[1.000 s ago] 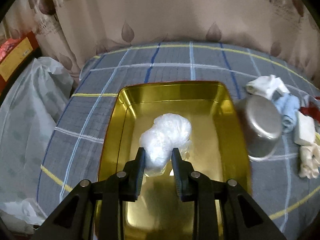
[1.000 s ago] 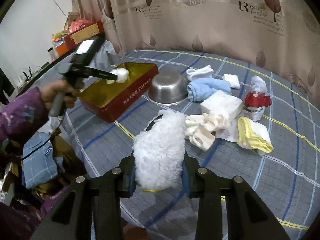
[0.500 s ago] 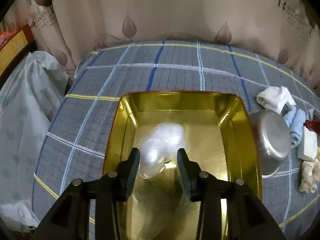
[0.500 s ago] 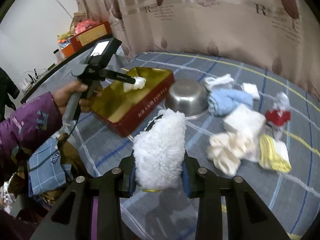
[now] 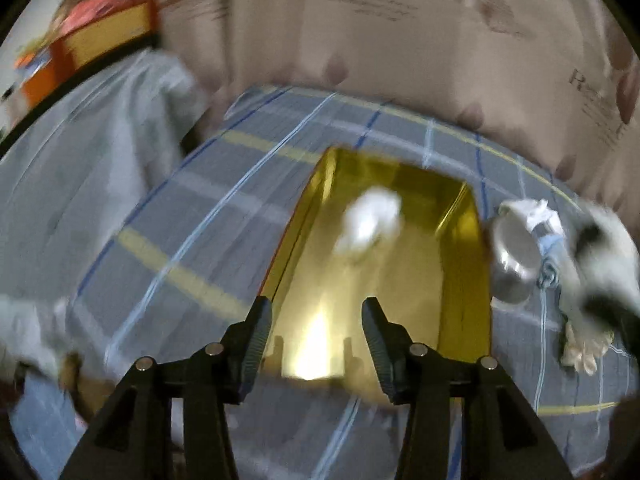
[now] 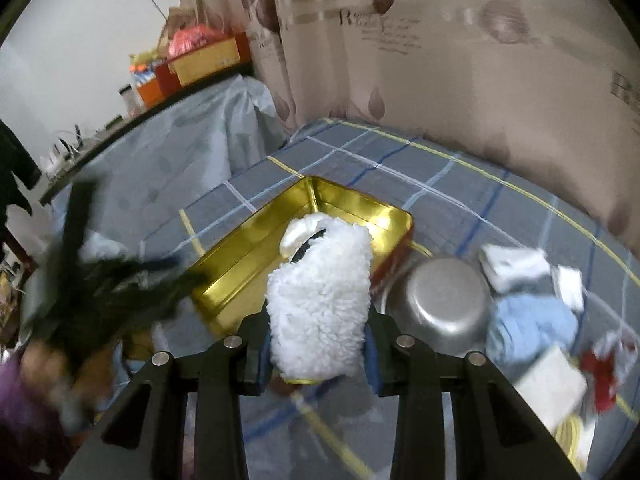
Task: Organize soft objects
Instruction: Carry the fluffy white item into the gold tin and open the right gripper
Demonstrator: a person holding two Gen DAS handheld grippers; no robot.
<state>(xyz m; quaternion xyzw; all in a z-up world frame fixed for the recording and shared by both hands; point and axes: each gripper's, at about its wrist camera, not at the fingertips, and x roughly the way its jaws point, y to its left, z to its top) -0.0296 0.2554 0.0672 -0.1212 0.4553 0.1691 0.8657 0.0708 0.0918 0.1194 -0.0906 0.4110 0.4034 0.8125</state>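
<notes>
In the left wrist view, the left gripper has its jaws spread and opening further, with nothing between them. It hangs over the near end of a gold tin tray that lies on a grey plaid bedsheet. Inside the tray, toward its far end, rests a white plastic bundle, blurred. Just right of the tray a steel bowl lies upside down, beside a light blue cloth.

In the right wrist view, the right gripper pinches a white fluffy cloth between its jaws, above the sheet and near the tray. The inverted bowl touches the tray's red side. To the right lie the blue cloth and white folded cloths.
</notes>
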